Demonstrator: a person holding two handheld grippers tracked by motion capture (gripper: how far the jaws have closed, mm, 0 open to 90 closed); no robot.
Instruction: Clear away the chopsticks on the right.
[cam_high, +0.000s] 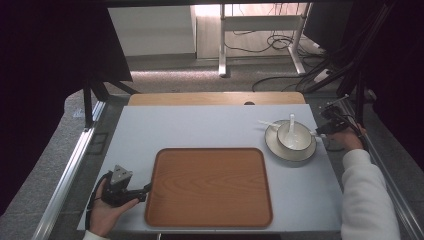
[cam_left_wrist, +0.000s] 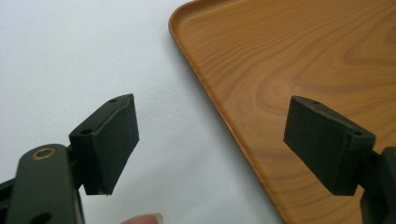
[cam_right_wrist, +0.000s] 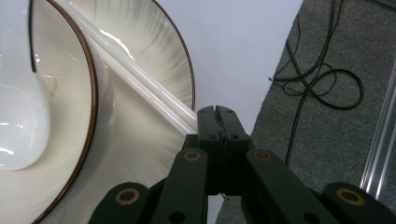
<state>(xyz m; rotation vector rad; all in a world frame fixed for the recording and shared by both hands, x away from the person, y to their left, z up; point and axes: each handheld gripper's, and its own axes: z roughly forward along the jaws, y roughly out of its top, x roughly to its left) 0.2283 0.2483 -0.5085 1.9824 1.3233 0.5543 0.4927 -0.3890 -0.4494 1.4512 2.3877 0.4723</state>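
A wooden tray (cam_high: 159, 170) lies at the front middle of the white table. My left gripper (cam_high: 145, 189) rests open at the tray's left rim; in the left gripper view its jaws (cam_left_wrist: 210, 149) straddle the tray (cam_left_wrist: 303, 56) edge with nothing held. At the right, a cream plate (cam_high: 280, 150) carries a bowl (cam_high: 300, 142) with a white spoon (cam_high: 291, 122) in it. White chopsticks (cam_high: 266, 123) lie across the plate behind the bowl. My right gripper (cam_right_wrist: 215, 112) is shut, its tips at the near end of the chopsticks (cam_right_wrist: 135, 74), beside the bowl (cam_right_wrist: 70, 93) and spoon (cam_right_wrist: 18, 126). Whether the jaws pinch them is unclear.
The table's right edge runs just beside the plate (cam_right_wrist: 154, 56), with grey carpet and loose black cables (cam_right_wrist: 322, 84) beyond it. A wooden strip (cam_high: 215, 98) borders the table's far side. Metal rails (cam_high: 70, 170) run along both sides.
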